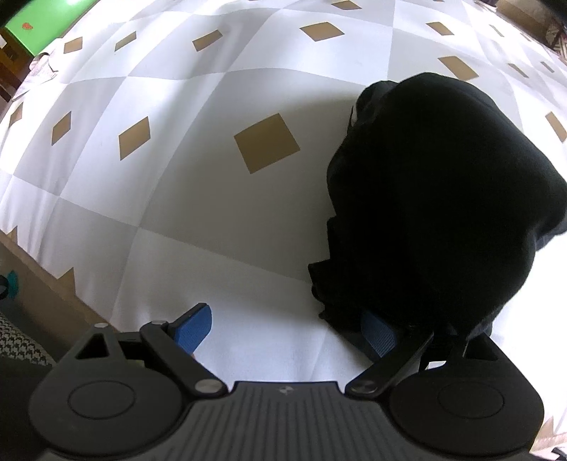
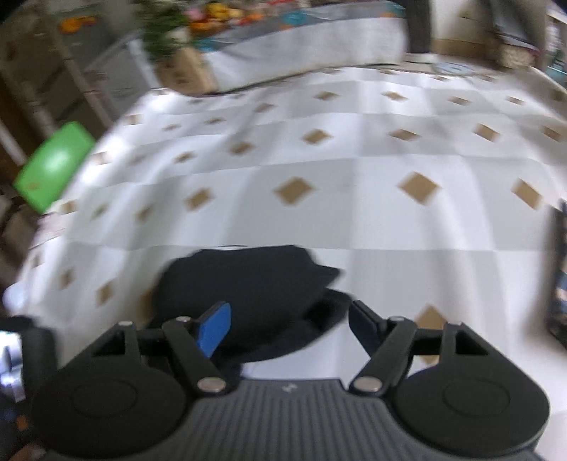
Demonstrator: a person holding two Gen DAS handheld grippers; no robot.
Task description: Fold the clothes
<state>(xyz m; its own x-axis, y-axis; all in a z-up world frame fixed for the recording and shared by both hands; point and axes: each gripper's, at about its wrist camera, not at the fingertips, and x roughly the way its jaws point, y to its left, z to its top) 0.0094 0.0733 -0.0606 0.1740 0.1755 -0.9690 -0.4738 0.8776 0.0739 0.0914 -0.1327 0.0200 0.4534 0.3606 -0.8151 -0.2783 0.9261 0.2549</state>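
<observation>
A black garment (image 1: 436, 205) lies bunched in a folded heap on the bed sheet (image 1: 219, 198), filling the right half of the left wrist view. My left gripper (image 1: 287, 331) points down at the sheet with its jaws wide apart. Its right blue pad (image 1: 377, 335) sits at the garment's near edge and is partly covered by cloth, while the left pad rests over bare sheet. The right wrist view is blurred. It shows the same black garment (image 2: 248, 283) just beyond my right gripper (image 2: 288, 329), which is open, its pads apart and not pressing on the cloth.
The sheet is white and grey checks with tan diamonds (image 2: 294, 189). A green box (image 2: 53, 166) stands past the bed's left side, also visible as a green box (image 1: 35, 21). The bed's edge (image 1: 42, 269) drops off at lower left. A rolled blanket or pillow (image 2: 301, 46) lies at the far end.
</observation>
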